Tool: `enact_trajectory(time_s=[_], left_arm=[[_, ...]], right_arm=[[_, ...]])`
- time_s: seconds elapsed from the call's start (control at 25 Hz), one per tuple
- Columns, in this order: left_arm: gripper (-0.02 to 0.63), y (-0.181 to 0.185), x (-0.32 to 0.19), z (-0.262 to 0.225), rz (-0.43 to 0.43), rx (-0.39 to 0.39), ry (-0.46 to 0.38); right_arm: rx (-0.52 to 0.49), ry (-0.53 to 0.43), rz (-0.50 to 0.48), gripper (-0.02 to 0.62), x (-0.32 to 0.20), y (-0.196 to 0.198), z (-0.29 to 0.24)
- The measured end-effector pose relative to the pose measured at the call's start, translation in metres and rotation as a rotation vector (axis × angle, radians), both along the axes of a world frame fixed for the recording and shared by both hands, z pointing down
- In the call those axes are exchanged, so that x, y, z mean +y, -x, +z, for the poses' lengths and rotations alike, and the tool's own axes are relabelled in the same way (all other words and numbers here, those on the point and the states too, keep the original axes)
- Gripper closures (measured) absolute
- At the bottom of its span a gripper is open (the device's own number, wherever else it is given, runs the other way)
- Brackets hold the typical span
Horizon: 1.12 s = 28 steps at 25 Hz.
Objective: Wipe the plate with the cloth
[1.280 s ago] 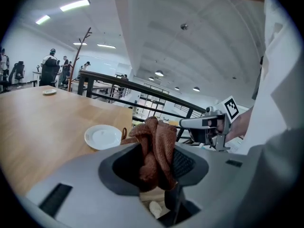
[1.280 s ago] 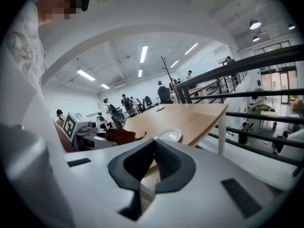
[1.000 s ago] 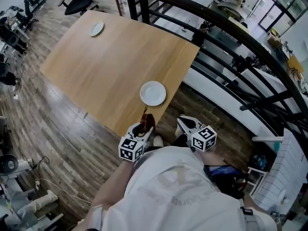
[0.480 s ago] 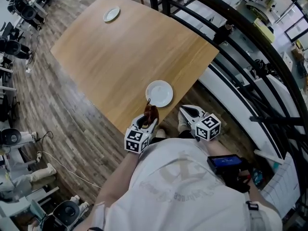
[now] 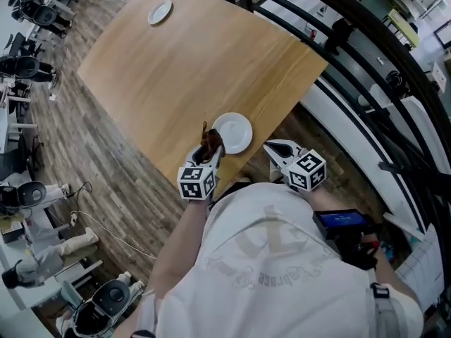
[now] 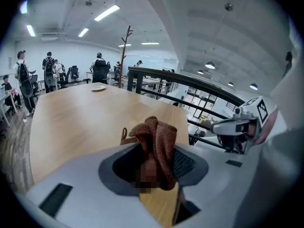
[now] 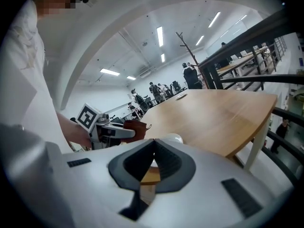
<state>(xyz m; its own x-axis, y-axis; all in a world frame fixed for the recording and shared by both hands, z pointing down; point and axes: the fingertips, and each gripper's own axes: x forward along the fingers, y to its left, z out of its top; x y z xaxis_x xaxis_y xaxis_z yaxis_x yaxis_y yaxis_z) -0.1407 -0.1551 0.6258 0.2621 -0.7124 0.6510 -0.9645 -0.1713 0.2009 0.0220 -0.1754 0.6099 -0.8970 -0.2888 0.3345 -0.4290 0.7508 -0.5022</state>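
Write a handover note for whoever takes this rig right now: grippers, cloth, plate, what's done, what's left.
Left gripper: shut on the brown cloth, which is bunched between its jaws at the near plate's left rim. Whether they touch is unclear.
Right gripper: shut, empty, just off the table edge, right of that plate.
A second plate sits at the table's far end.
Done: cloth in grip.
Left: wipe the near plate.

Head view hangs high over the person, staring steeply down at the desk (image 5: 176, 69); left gripper view sits low at its near edge, facing across it, catching the right gripper (image 6: 219, 127); right gripper view faces leftward over the same desk, catching the left gripper (image 7: 133, 133).
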Motion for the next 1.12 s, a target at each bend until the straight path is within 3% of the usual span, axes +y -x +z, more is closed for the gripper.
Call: enact_trajectory(time_s=[0.36,0.64,0.92,1.12], left_arm=[[0.437,0.012,-0.055,0.02,0.043,-0.151,0.035],[0.437,0.012,-0.085,0.037,0.099,-0.209,0.072],[0.437,0.006,-0.062,0.048,0.167,-0.264,0.15],[0.437,-0.004,-0.032,0.045,0.173,-0.254,0.195]], right_arm=[[-0.012,-0.005,0.004,0.581,-0.033,-0.011,-0.001],[-0.016,0.006,0.006,0.581,-0.055,-0.022,0.0],[-0.013,0.022,0.014,0.581,-0.066,-0.031,0.004],[-0.032,0.025,-0.009,0.581,-0.071,-0.02,0.0]])
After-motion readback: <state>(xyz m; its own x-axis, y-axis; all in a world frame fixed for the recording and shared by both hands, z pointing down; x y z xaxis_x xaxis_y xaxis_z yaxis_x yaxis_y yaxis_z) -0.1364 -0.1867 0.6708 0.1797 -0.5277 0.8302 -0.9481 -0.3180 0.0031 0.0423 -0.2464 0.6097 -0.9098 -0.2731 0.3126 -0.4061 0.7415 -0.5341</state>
